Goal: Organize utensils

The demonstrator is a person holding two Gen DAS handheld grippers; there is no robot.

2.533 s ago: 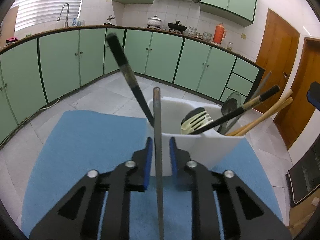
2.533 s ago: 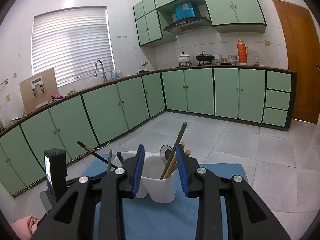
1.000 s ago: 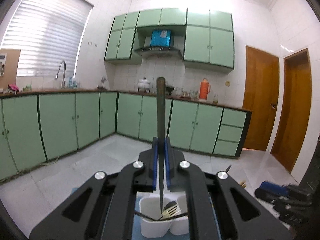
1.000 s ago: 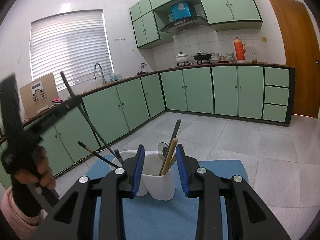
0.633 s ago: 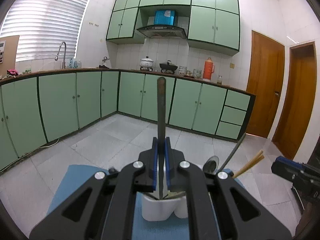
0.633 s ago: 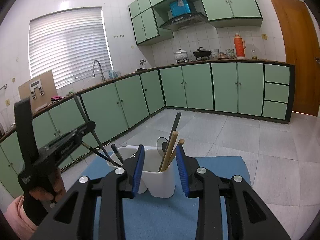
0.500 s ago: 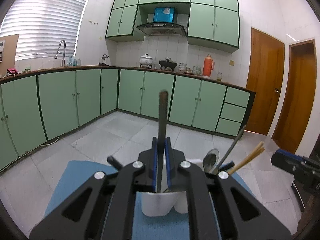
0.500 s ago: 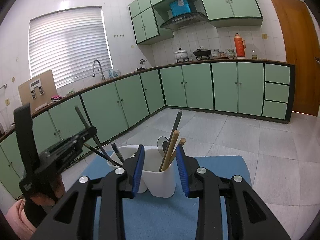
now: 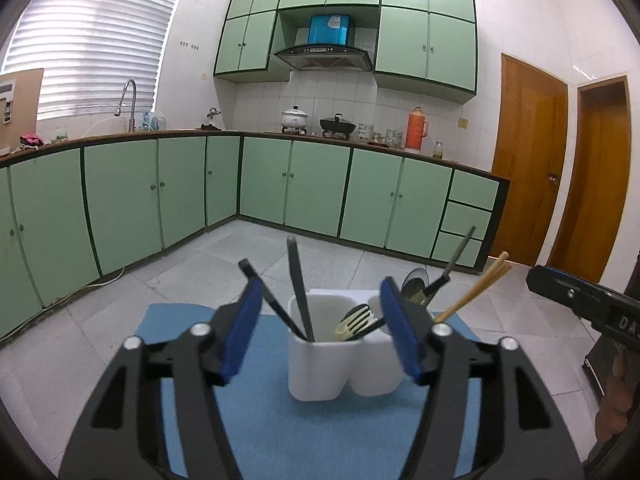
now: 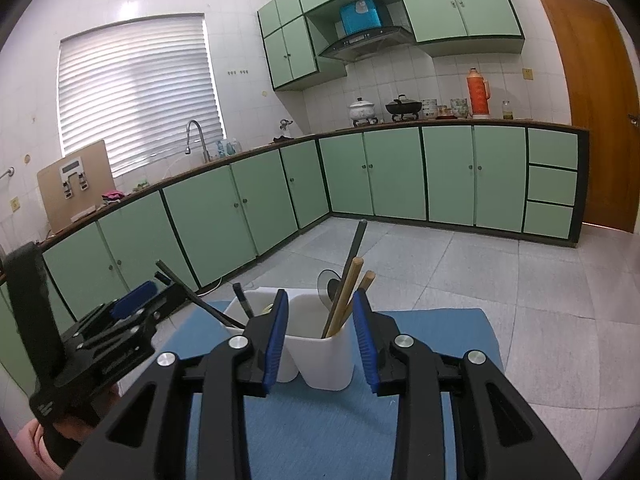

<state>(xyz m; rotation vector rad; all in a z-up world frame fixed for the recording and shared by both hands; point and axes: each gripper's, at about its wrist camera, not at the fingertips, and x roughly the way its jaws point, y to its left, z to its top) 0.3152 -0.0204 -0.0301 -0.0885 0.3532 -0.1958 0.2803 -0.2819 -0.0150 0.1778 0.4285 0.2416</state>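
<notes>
A white two-compartment utensil holder (image 9: 340, 364) stands on a blue mat (image 9: 320, 436). Its left compartment holds two dark chopsticks (image 9: 298, 292) and a pale fork (image 9: 352, 322). Its right compartment holds a spoon (image 9: 414, 280), a dark utensil and wooden chopsticks (image 9: 476, 290). My left gripper (image 9: 320, 328) is open and empty, just in front of the holder. In the right wrist view the holder (image 10: 320, 356) sits between the fingers of my right gripper (image 10: 320, 340), which is open and empty. The left gripper (image 10: 132, 296) shows there at the left.
The mat lies on a table above a grey tiled floor. Green kitchen cabinets (image 9: 280, 184) run along the back and left. Wooden doors (image 9: 528, 160) stand at the right. The right gripper's body (image 9: 580, 300) reaches in at the right of the left wrist view.
My left gripper held a dark chopstick above the holder, lowered it into the left compartment, then opened and let it go. The right gripper stayed in place.
</notes>
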